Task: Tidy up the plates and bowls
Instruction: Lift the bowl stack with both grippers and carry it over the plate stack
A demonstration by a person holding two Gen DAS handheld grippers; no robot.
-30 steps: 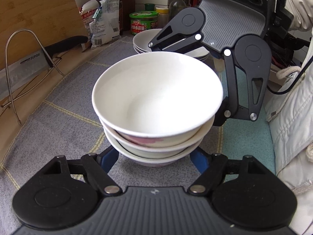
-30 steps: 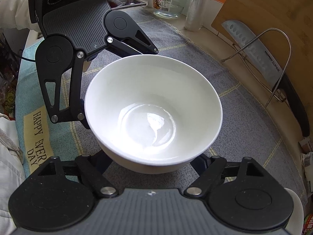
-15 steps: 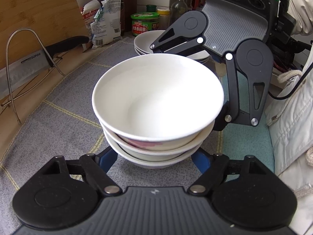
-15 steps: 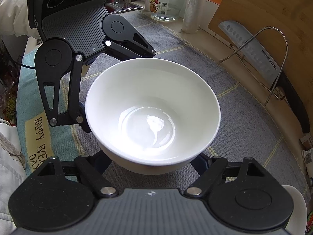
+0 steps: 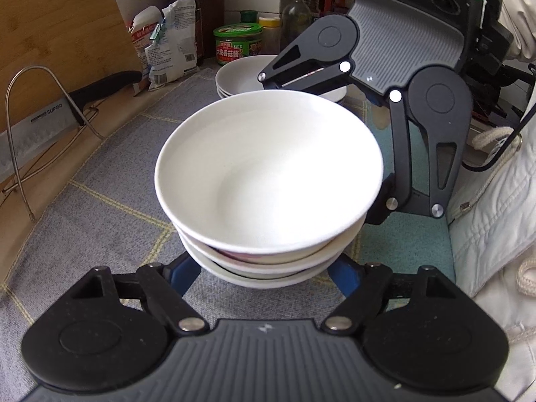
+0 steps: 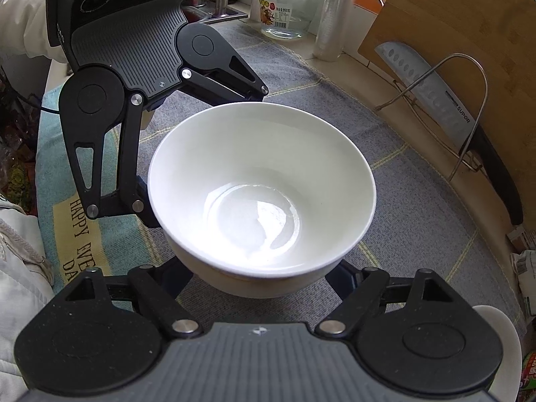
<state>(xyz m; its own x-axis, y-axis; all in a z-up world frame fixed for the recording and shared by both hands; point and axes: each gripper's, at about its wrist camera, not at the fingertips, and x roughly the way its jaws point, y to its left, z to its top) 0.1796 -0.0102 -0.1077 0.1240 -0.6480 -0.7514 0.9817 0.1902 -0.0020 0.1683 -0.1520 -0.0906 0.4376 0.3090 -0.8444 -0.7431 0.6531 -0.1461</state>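
A stack of three white bowls [image 5: 268, 174] stands on the grey cloth [image 5: 100, 207], and my two grippers face each other across it. My left gripper [image 5: 261, 269] reaches in low. Its blue fingers [image 5: 182, 273] lie against the bottom bowl on both sides, and the bowls hide their tips. In the right wrist view my right gripper [image 6: 256, 278] clasps the same stack [image 6: 261, 194] from the opposite side, its dark fingers [image 6: 338, 279] vanishing under the top bowl. Both sets of jaws stand partly spread on the stack.
A second pile of white bowls [image 5: 241, 73] sits behind the stack, in front of jars and bottles [image 5: 238, 43]. A wire rack [image 5: 50, 127] holds a knife against a wooden board [image 5: 60, 16]. A person's pale jacket [image 5: 495, 217] and a teal towel [image 6: 53, 154] lie alongside.
Almost nothing differs. Both grippers stay on the stack, which sits where it was. The background has slid down very slightly in the left wrist view.
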